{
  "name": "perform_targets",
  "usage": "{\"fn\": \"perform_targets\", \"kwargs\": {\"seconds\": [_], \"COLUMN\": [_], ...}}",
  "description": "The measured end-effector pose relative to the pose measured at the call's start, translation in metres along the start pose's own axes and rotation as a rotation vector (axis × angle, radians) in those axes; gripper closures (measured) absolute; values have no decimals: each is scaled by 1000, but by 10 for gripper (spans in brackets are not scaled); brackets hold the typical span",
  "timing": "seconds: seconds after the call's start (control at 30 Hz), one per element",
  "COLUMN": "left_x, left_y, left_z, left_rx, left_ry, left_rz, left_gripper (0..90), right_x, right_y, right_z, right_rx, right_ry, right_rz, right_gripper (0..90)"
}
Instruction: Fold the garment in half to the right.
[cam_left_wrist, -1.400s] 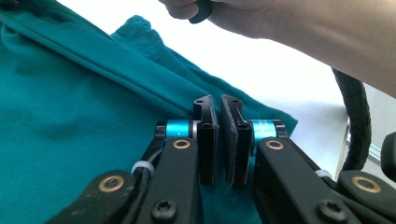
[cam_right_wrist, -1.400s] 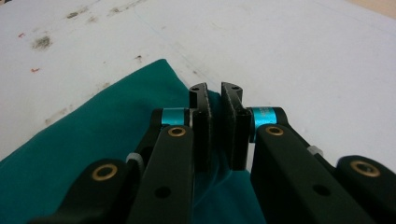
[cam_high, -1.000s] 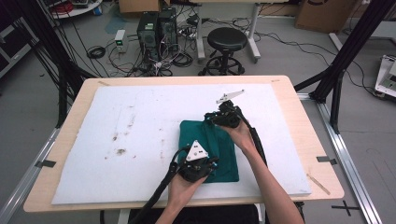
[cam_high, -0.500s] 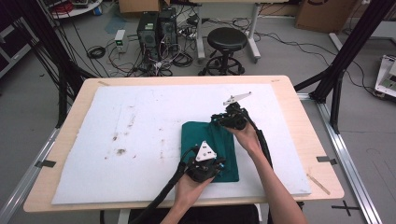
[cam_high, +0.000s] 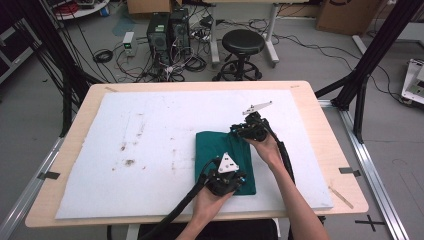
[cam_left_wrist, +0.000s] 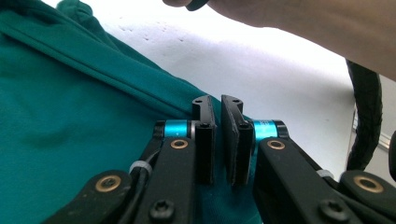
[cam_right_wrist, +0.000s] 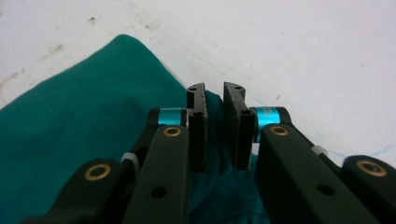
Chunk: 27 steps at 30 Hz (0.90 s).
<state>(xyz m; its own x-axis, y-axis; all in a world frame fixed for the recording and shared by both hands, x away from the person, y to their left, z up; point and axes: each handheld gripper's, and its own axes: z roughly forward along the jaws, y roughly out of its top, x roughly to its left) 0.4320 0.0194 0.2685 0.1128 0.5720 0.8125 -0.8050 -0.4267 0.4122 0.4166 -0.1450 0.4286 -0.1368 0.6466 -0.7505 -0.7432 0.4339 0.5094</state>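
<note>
Folded green cloth (cam_high: 225, 160) lies on white foam mat (cam_high: 150, 130), about 5 o'clock from mat centre. Left gripper (cam_left_wrist: 218, 140) at cloth's 5 o'clock corner, jaws near-together with thin gap, nothing visibly pinched. Right gripper (cam_right_wrist: 215, 130) at cloth's 1 o'clock corner; jaws have just been opening, slim gap, cloth edge showing between but not clamped.

Judgement: release step. Spread both fully, lift straight up, avoid snagging the fold.

Left gripper view shows raised seam; high view shows neat rectangle.
</note>
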Motion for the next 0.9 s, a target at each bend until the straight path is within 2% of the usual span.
{"fn": "perform_targets", "kwargs": {"seconds": [0.1,0.3,0.43,0.6,0.7,0.8,0.9], "left_x": [0,0,8,26,43,62,80], "left_y": [0,0,2,6,7,9,12], "left_z": [1,-7,-24,-50,-65,-77,-84], "left_rx": [-2,-24,-75,-120,-121,-136,-150], "left_ry": [-14,-46,-20,25,70,128,164], "left_rz": [-1,5,3,-2,17,16,13], "left_gripper": [820,681,642,635,635,635,655], "right_x": [1,0,2,8,13,19,24], "right_y": [-1,-1,1,3,5,5,5], "right_z": [-1,-10,-17,-23,-25,-26,-28], "right_rx": [3,-32,-59,-89,-97,-101,-97], "right_ry": [-28,-44,-42,-33,-26,-33,-51], "right_rz": [1,33,43,40,25,11,-2], "right_gripper": [764,687,662,648,648,648,634]}}
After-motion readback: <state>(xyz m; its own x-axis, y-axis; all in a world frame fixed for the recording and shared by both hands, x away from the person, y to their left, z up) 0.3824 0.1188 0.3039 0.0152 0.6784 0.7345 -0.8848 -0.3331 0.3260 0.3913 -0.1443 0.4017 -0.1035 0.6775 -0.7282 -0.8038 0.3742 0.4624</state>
